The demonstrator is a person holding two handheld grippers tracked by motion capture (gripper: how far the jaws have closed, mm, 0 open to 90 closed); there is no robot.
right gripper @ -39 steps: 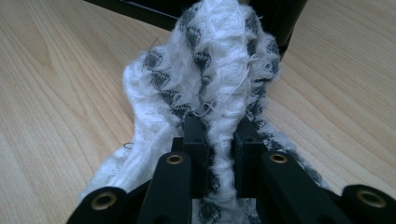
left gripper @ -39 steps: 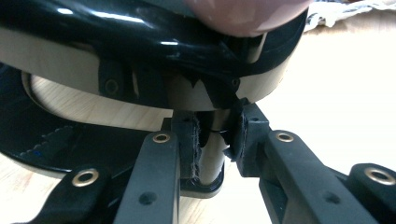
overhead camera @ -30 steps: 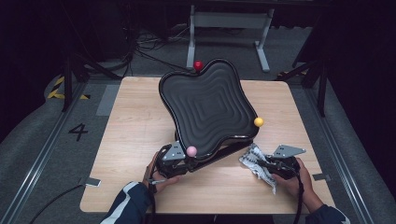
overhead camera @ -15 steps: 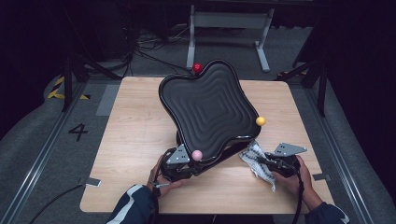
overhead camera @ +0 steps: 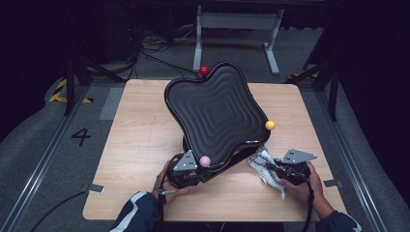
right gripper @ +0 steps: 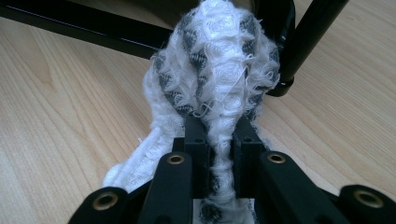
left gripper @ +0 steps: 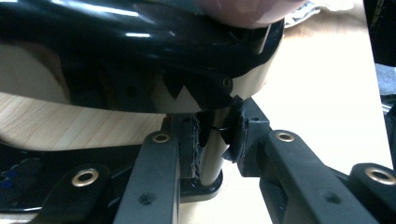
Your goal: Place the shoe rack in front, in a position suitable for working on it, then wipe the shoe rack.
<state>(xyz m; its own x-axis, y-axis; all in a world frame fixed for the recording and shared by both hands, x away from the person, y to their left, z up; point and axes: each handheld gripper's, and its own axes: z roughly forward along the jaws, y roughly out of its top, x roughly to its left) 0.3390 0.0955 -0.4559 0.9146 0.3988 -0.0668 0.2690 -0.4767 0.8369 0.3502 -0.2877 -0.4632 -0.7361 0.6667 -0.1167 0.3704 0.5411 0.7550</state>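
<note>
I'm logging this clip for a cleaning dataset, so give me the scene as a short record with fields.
surface: wooden table
main item: black wavy tray on a stand, tilted
balls on tray rim: red, yellow, pink
left gripper: shut on the tray's stand post
right gripper: shut on a white and grey cloth
cloth position: at the tray's near right edge

Pink ball on the black tray, at its near rim, lies slightly further toward 5 o'clock than one second earlier; left gripper and sleeve shift likewise.
</note>
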